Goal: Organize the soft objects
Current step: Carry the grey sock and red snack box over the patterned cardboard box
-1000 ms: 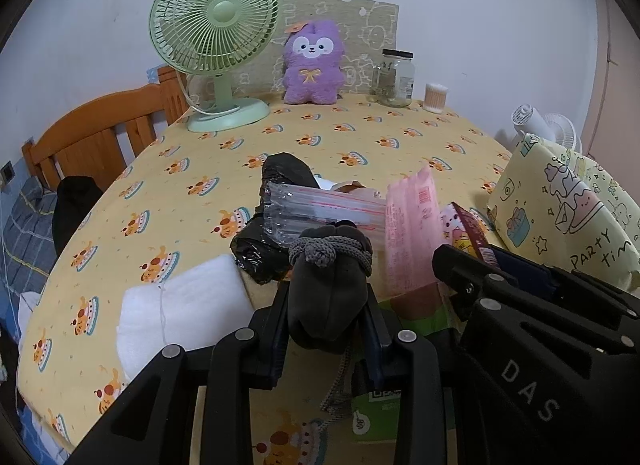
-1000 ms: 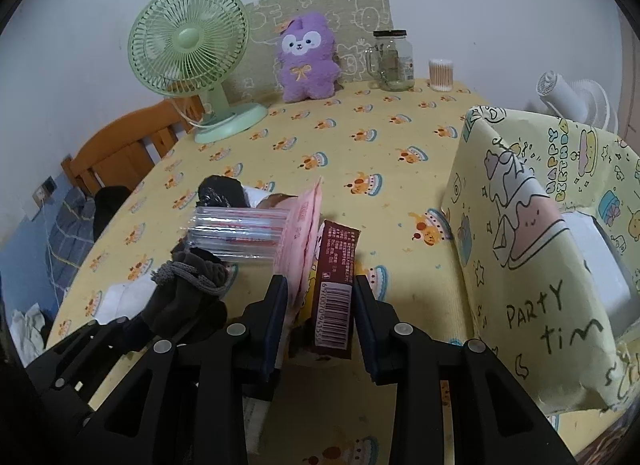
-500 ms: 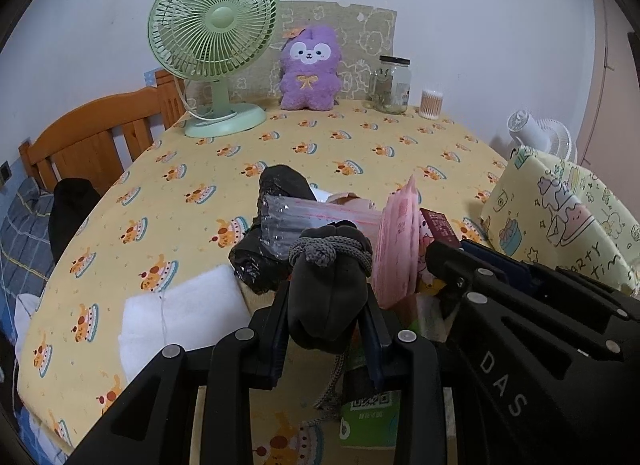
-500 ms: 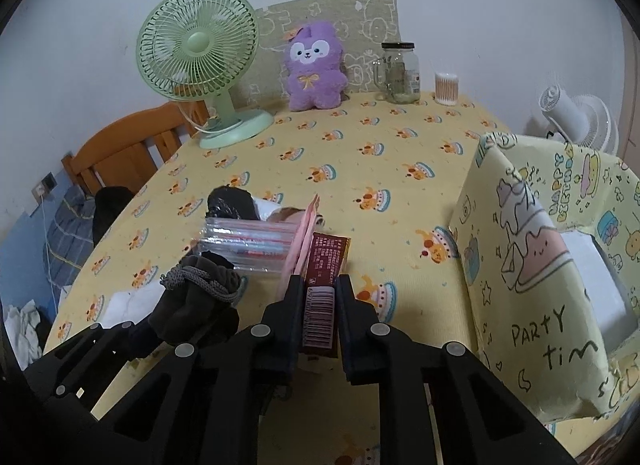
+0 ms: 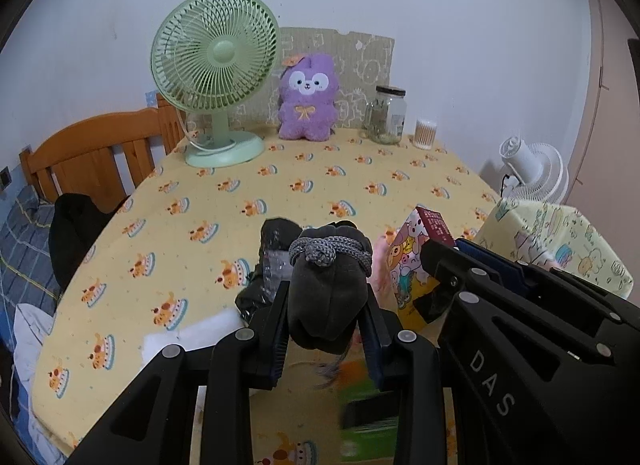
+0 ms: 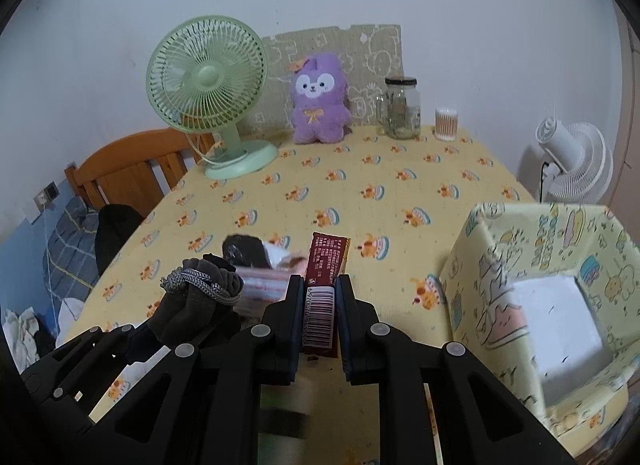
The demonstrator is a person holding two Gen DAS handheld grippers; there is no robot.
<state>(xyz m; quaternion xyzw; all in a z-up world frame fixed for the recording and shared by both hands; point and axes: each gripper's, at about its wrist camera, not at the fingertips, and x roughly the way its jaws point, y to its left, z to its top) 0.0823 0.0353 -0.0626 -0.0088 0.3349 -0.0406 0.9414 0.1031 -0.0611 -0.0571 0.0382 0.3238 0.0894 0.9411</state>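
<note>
From where I sit, both fisheye cameras ride just behind their own fingers, looking forward and slanting down across the yellow tablecloth toward the far wall. My left view sits close over the table's near edge; my right view stands just beside it, further right, taking in the open paper box. Both share the green fan, purple plush and glass jar.

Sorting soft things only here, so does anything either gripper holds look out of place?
Yes: the right gripper pinches a flat snack packet with a barcode, hardly a soft item. The left gripper holds a dark drawstring pouch, which fits.
</note>
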